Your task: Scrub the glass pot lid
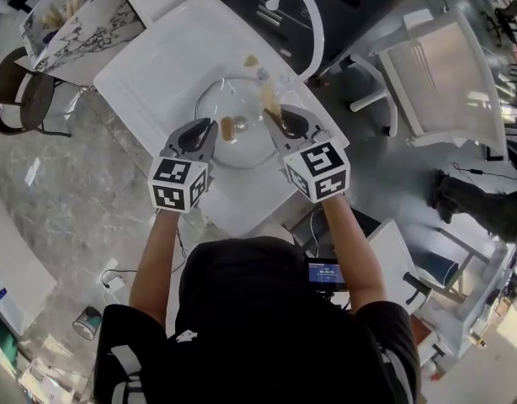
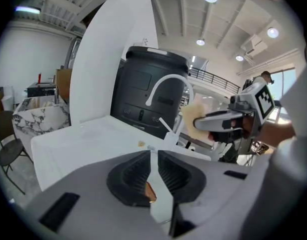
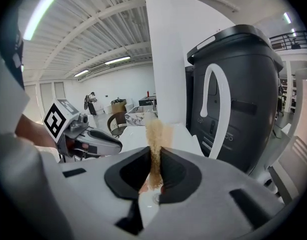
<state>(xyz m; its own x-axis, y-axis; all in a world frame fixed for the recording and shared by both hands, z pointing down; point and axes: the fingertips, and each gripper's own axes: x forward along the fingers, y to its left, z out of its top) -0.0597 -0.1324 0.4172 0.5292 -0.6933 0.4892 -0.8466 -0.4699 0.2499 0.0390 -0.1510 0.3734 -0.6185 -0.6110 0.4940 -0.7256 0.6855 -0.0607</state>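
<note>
The scrubbing looks about to begin rather than under way. The glass pot lid (image 1: 246, 146) lies flat on the white surface (image 1: 149, 66), in the part toward the corner nearest the person, with its wooden knob (image 1: 229, 129) up. Both tools are poised at it. The right gripper (image 1: 279, 120) has its fingers clamped on a thin tan scrubbing pad (image 1: 269, 99), which stands up out of the grip over the far right part of the lid; the right gripper view shows the pad (image 3: 154, 134) pinched upright between the two pads. Whether its free edge touches the glass I cannot tell. The left gripper (image 1: 210, 128) has its fingers closed with nothing between them, their tips just beside the knob; whether they touch it does not show. A small tan scrap (image 1: 252, 60) lies on the surface beyond the lid, toward the far edge. In my judgement the next move needs the pad laid against the glass and worked across it. The left gripper must steady the lid, either by pressing on it as it is or by opening to take the knob, since smooth glass on a smooth surface will likely slide under the strokes.
</note>
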